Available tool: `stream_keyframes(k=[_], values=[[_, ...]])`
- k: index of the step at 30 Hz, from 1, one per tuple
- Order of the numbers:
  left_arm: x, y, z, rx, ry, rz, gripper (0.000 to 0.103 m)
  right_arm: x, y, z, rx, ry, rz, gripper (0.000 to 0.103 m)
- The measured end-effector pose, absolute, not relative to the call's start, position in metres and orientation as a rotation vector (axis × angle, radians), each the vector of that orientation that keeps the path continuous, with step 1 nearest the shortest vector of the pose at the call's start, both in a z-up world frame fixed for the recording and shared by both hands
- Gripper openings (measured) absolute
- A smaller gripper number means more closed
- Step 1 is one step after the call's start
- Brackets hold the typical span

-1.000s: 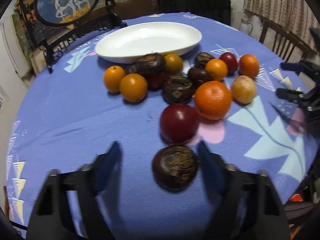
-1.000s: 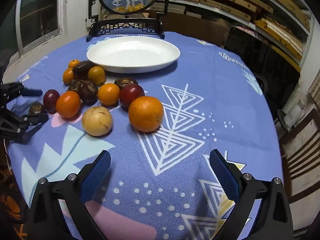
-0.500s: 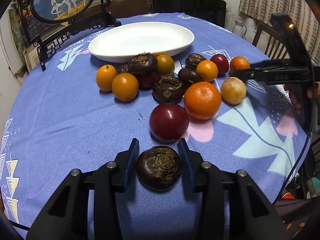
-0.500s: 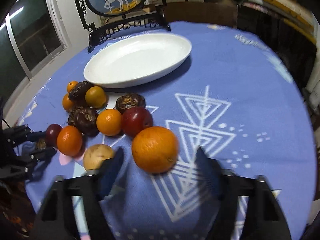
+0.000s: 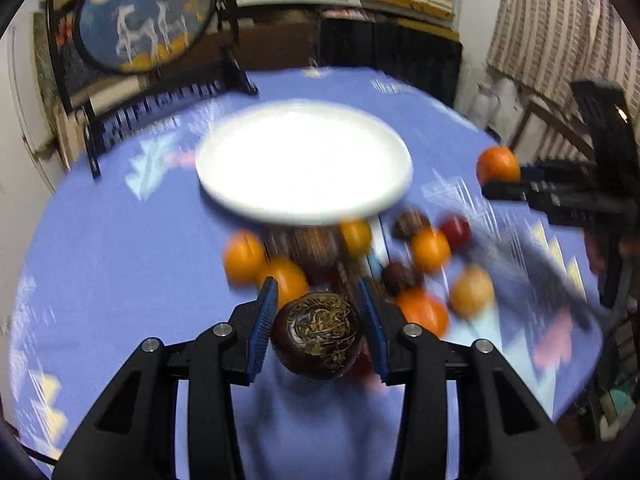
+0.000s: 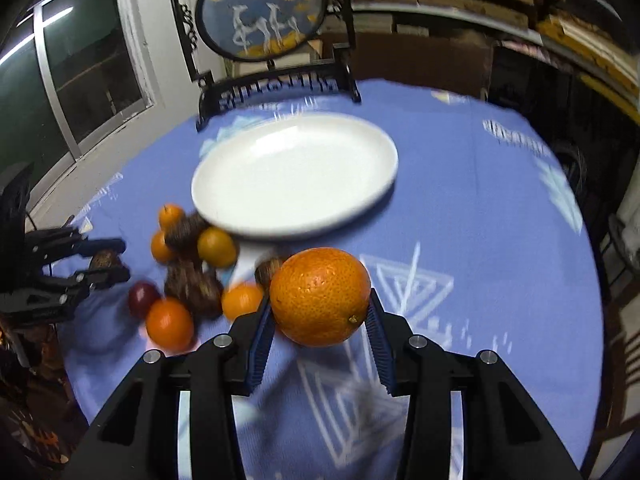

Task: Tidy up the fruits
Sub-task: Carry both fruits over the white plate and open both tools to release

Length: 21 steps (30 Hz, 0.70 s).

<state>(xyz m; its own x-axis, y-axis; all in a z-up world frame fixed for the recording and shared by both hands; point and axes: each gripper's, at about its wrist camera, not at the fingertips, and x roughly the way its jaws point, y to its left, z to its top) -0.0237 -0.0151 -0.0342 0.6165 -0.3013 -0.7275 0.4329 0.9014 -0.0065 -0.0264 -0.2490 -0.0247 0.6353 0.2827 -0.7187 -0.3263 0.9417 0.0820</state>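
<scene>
My left gripper [image 5: 318,304] is shut on a dark brown round fruit [image 5: 318,334], held above the blue tablecloth [image 5: 132,280]. My right gripper [image 6: 320,312] is shut on a large orange [image 6: 320,296], also lifted off the cloth. An empty white oval plate [image 5: 304,164] [image 6: 294,172] lies beyond both. Between the plate and the grippers sits a blurred pile of fruit: small oranges [image 5: 430,248] [image 6: 168,322], dark brown fruits [image 6: 192,286], a red one [image 5: 456,232] and a yellowish one [image 5: 472,290]. The left wrist view shows the right gripper [image 5: 508,184] with its orange [image 5: 498,166].
A round painted screen on a black stand [image 5: 144,20] [image 6: 260,16] rises at the table's far edge behind the plate. A wooden chair [image 5: 540,128] stands at the right, a window [image 6: 80,60] at the left, and dark shelves at the back.
Both grippers closed on their fruit, the left on the dark brown one and the right on the large orange, then lifted them off the cloth and moved toward the plate.
</scene>
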Motion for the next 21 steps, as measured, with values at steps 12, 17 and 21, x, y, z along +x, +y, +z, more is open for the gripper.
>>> stream_keyframes(k=[12, 17, 21], values=[[0.117, -0.059, -0.032, 0.213, 0.843, -0.253, 0.04, 0.089, -0.202, -0.029, -0.013, 0.839, 0.379, 0.044], [0.143, -0.063, -0.053, 0.231, 0.897, -0.22, 0.04, 0.123, -0.201, -0.045, 0.006, 0.885, 0.367, 0.044], [0.155, -0.064, -0.061, 0.233, 0.92, -0.211, 0.041, 0.138, -0.199, -0.053, -0.001, 0.903, 0.36, 0.044]])
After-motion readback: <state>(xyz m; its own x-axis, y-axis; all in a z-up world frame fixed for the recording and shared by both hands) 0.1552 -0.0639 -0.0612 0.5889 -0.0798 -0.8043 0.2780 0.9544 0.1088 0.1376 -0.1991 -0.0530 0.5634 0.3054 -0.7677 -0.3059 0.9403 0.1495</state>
